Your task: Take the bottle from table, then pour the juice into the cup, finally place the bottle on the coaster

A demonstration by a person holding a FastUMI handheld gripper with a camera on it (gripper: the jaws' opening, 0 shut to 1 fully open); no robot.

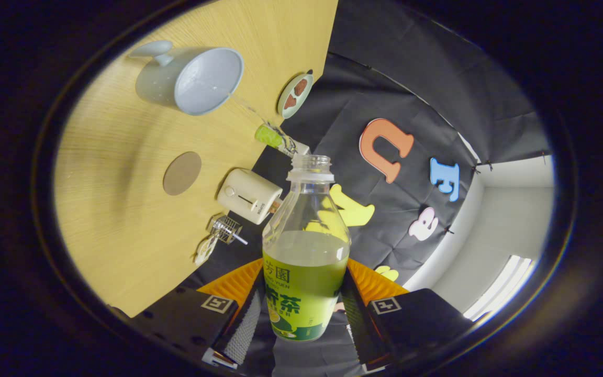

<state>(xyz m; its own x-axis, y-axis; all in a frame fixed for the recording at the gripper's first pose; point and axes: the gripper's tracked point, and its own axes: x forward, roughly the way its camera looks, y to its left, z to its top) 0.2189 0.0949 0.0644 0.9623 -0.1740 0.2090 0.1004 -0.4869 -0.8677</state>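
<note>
1. Clear plastic bottle sits between my gripper fingers, which are closed partway onto its labelled lower body, one pressing on each side; I have it held, uncapped.
2. Green juice fills roughly the lower half, so I judge it moderately light, with weight that shifts as the liquid sloshes when I tilt.
3. Thin walls like these will likely flex if I squeeze harder, and the glossy label may be slippery, so I judge the low, wide labelled band the right place to hold: firm, not crushing.
4. With the open mouth ahead of my fingers, any jerk could spill.
5. Beyond the mouth and off to my left lies the wooden table, seen tilted because the gripper is rolled.
6. Nearest on it is a cream box-shaped gadget, just left of the bottle's shoulder, with a small wire trinket beside it.
7. Further left lies the round coaster, flat and bare.
8. Farthest beyond stands the pale cup, wide-mouthed, handle on its far side; a small dish lies to its right.
9. I judge the pour not clearly finished and the coaster placement still ahead.
</note>
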